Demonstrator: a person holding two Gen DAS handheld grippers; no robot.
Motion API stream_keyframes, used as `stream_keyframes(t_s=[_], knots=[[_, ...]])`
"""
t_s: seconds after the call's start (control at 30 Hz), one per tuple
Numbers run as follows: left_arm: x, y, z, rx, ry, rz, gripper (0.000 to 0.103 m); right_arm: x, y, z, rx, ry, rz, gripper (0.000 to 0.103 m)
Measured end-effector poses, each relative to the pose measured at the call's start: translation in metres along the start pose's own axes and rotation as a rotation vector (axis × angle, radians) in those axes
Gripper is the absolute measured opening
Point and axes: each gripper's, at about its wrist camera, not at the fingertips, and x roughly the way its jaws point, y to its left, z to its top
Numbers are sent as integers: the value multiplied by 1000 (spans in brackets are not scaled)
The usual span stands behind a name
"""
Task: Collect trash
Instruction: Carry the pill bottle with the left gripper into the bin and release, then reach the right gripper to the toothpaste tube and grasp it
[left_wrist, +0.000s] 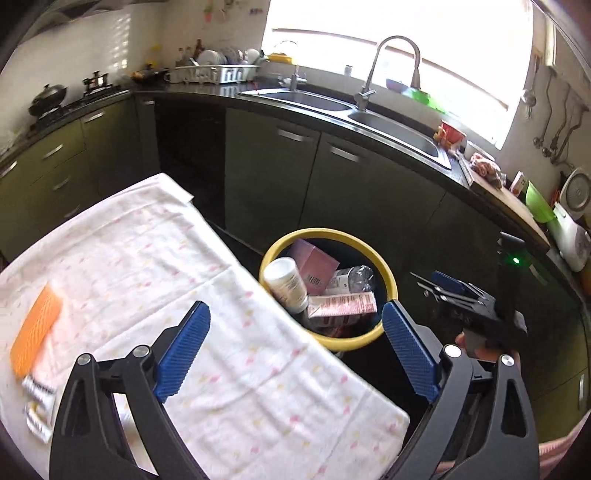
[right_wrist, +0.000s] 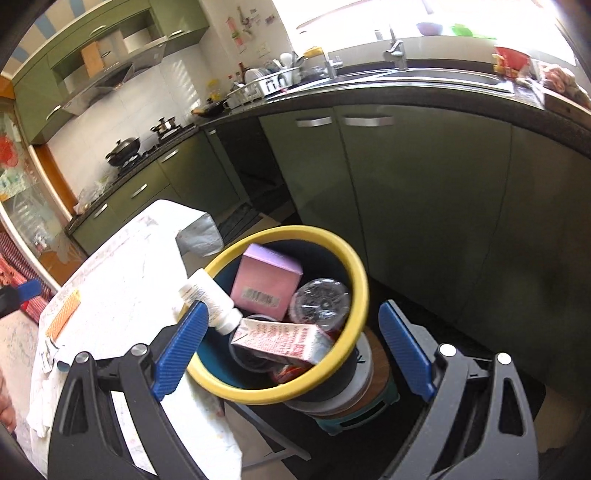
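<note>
Both grippers are empty with their jaws spread wide. The left gripper (left_wrist: 295, 354) hangs over the near edge of the table (left_wrist: 258, 398), which is covered with a pale patterned cloth. The right gripper (right_wrist: 291, 347) hangs over the bin (right_wrist: 364, 295), a dark bucket with a yellow rim standing just beside the table's right edge on some stacked round supports.

The bin already holds a good deal: a pink box (right_wrist: 264, 282), a white bottle (right_wrist: 210, 299) leaning on the left rim, a clear plastic bottle (right_wrist: 321, 301) and a pink-and-white carton (right_wrist: 284, 339) lying across the top.

Still on the cloth, at the far left of the table, is an orange packet (left_wrist: 35, 334), with what looks like a white printed wrapper (left_wrist: 38, 402) just near it; that corner is blurred, so I cannot be sure what the white piece is.

The step in hand seems to be going for this remaining rubbish, and the left gripper is the closer one. It should swing left, come down with the fingers straddling the packet's narrow width, and close without pinching the cloth, which would drag. The bin is piled near its rim, so the drop is best made over the middle, clear of the leaning bottle.
</note>
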Motion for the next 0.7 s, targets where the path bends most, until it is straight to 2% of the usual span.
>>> stream_keyframes(t_s=[0.2, 0.37, 0.47, 0.63, 0.7], knots=[[-73, 56, -61, -104, -73, 112, 98, 5, 48, -7, -93, 46, 73, 89], [-126, 107, -120, -214, -77, 211, 98, 18, 118, -20, -235, 134, 214, 89], [-148, 129, -148, -256, -84, 241, 98, 27, 167, -30, -350, 196, 334, 89], [-172, 150, -174, -282, -119, 267, 98, 41, 243, -51, -559, 284, 470, 88], [-178, 155, -180, -292, -131, 258, 98, 42, 275, -62, -664, 309, 514, 77]])
